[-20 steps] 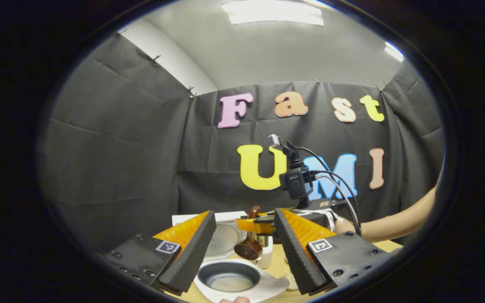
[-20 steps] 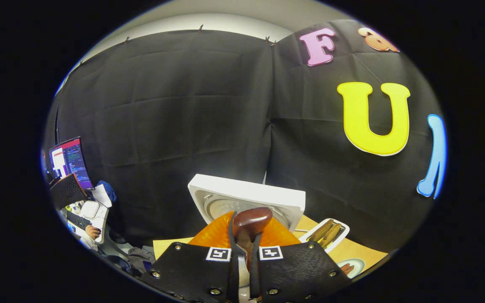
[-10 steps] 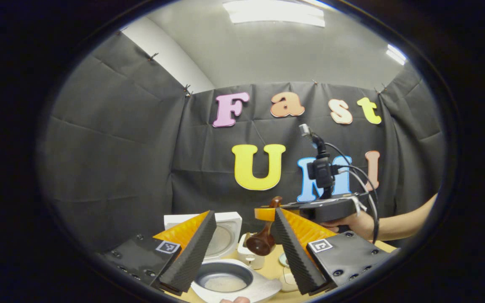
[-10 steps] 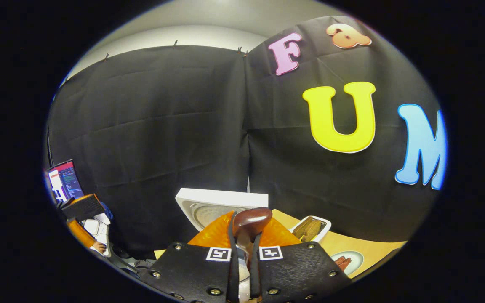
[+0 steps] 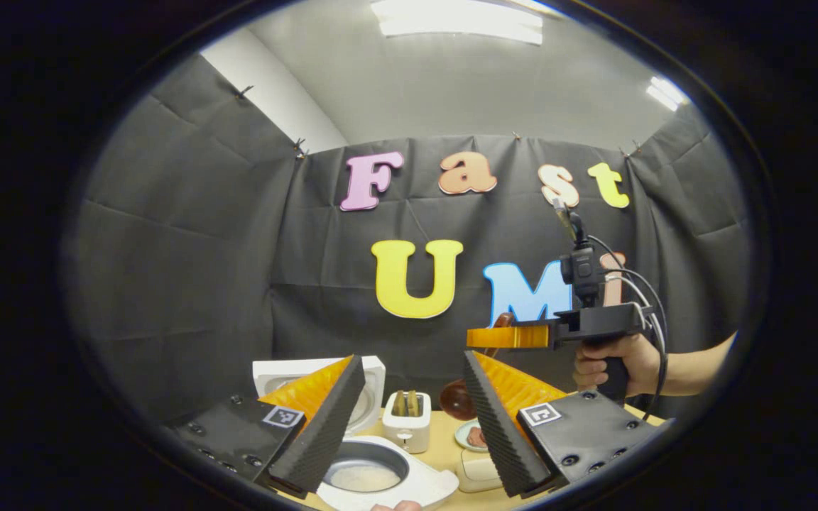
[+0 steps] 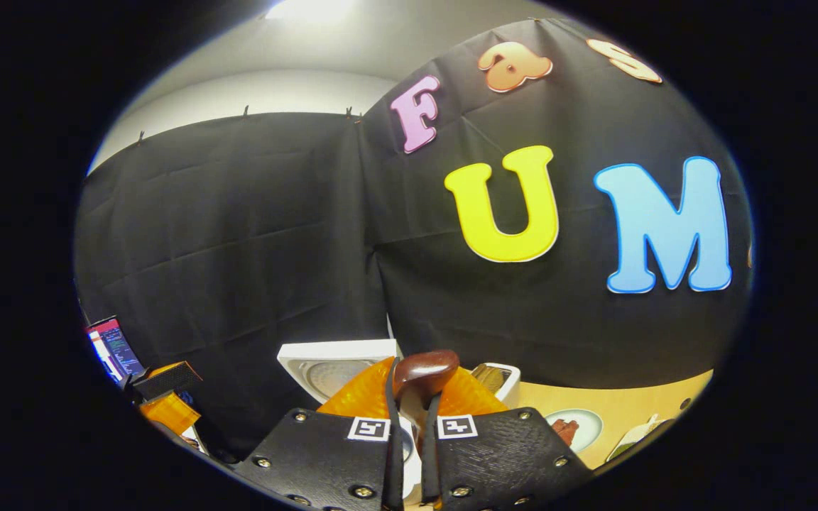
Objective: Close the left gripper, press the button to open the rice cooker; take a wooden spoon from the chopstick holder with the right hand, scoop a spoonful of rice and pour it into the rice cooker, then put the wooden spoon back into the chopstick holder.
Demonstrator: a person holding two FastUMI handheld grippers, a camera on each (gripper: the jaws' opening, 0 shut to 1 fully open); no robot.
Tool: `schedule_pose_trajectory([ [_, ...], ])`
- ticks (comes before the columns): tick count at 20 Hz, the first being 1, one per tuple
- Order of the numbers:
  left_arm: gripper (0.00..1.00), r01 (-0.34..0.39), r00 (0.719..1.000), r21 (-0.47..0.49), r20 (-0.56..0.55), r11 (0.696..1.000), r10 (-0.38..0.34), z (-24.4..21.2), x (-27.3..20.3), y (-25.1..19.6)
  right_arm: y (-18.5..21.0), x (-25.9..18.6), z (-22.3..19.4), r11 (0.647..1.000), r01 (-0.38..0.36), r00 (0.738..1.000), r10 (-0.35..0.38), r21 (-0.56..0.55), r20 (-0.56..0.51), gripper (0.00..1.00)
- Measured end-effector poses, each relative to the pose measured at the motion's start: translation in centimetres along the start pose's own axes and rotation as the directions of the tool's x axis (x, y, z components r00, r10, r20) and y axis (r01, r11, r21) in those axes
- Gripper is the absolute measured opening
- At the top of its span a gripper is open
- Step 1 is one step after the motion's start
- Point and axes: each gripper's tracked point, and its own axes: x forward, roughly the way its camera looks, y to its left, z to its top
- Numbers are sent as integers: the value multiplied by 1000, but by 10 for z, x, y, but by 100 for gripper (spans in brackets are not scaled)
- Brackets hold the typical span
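The white rice cooker stands with its lid up, and white rice lies in its dark pot. My left gripper is open, its fingers on either side of the cooker and above it. Behind the cooker stands the white chopstick holder with brown sticks in it. At the right a hand holds my right gripper high above the table. It is shut on the wooden spoon, whose bowl hangs down. In the right gripper view the spoon's handle end sticks up between my right gripper's jaws.
A small plate with brown food lies on the wooden table right of the holder, beside a small white object. The plate and lid lie ahead of the right gripper. A monitor glows at far left.
The right gripper has carried the spoon up and to the right, from above the cooker to right of the chopstick holder. The left gripper stays open in place.
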Motion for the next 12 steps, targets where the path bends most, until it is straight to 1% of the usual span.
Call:
schedule_pose_trajectory([
  [1,92,11,1000,-1,2,1000,-11,0,1,-2,-9,-6,0,1000,20,1000,-20,8,6,10],
  [2,98,19,1000,-2,5,1000,-19,1,1,-4,-16,-12,2,999,41,999,-41,17,5,10],
  [4,98,37,999,-12,9,999,-37,0,3,-8,-32,-23,1,997,72,997,-72,34,6,10],
  [7,92,58,998,-19,5,998,-58,0,4,-15,-55,-45,4,990,132,991,-133,43,25,10],
  [8,92,63,998,-17,6,998,-63,0,4,-16,-63,-53,5,987,154,987,-155,41,32,10],
  [9,97,67,998,-13,5,998,-67,0,4,-16,-73,-61,3,984,176,983,-177,42,38,10],
  [12,97,90,996,-4,3,996,-90,0,3,-20,-99,-84,3,970,236,970,-239,60,48,10],
])
